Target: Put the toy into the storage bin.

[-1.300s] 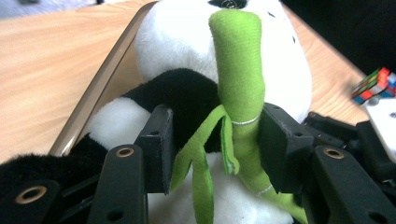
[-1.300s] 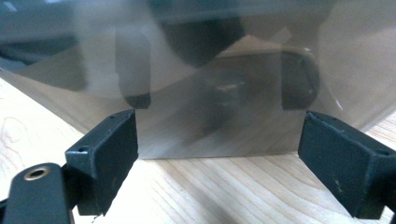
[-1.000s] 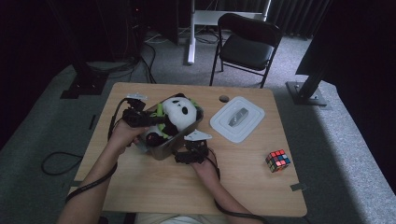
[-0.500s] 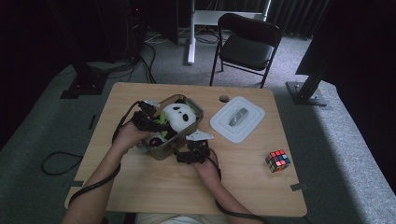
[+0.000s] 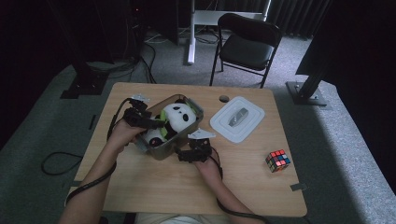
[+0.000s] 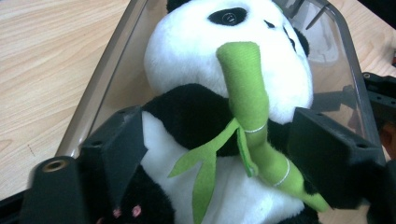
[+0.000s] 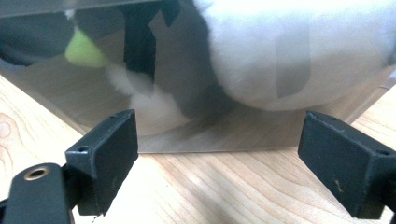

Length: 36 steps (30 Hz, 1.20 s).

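High view: the panda plush (image 5: 173,119) lies inside the clear box (image 5: 164,150) on the counter (image 5: 154,186). The left gripper (image 5: 156,123) straddles its belly, jaws just opening to release it, while the right gripper (image 5: 183,155) waits released at the box wall, likely steadying it.

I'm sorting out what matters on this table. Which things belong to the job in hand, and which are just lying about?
In the job:
- panda plush, lying in the box
- clear box
- left gripper, jaws just opened either side of the panda
- right gripper, open at the box's wall

Lying about:
- white lid, beside the box
- puzzle cube, near the table's right edge
- chair, beyond the table
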Each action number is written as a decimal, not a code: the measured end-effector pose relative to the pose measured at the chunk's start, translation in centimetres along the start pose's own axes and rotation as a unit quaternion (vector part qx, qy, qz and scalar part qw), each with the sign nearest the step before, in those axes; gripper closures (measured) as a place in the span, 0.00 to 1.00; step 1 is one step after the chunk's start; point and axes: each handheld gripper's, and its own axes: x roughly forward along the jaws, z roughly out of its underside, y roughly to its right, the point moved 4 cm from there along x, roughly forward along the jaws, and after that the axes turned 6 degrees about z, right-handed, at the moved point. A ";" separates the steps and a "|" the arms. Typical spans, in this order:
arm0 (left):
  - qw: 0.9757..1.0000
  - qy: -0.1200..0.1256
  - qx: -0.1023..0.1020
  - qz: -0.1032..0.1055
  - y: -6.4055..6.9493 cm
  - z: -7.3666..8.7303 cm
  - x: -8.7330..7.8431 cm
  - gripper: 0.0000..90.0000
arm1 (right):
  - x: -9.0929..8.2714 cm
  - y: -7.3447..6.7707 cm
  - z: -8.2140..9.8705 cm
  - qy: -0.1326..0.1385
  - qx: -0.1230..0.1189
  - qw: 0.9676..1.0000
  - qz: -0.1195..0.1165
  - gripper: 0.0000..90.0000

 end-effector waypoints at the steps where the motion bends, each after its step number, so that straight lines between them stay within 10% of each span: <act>1: 1.000 0.002 0.001 0.005 0.0 0.0 -0.1 0.22 | 0.0 0.0 0.0 0.001 0.001 1.000 -0.001 0.13; 17: 0.999 0.034 0.020 0.000 -0.2 -1.2 -2.8 0.02 | -0.2 0.2 -0.3 0.000 -0.002 1.000 0.002 0.13; 21: 0.995 0.083 0.036 -0.051 -1.2 -1.4 -3.9 0.04 | -0.4 0.4 -0.4 0.003 0.001 1.000 0.003 0.13; 36: 0.981 0.157 0.022 -0.109 -7.6 0.2 -4.9 0.05 | -0.4 0.8 -0.2 0.001 0.004 1.000 0.006 0.13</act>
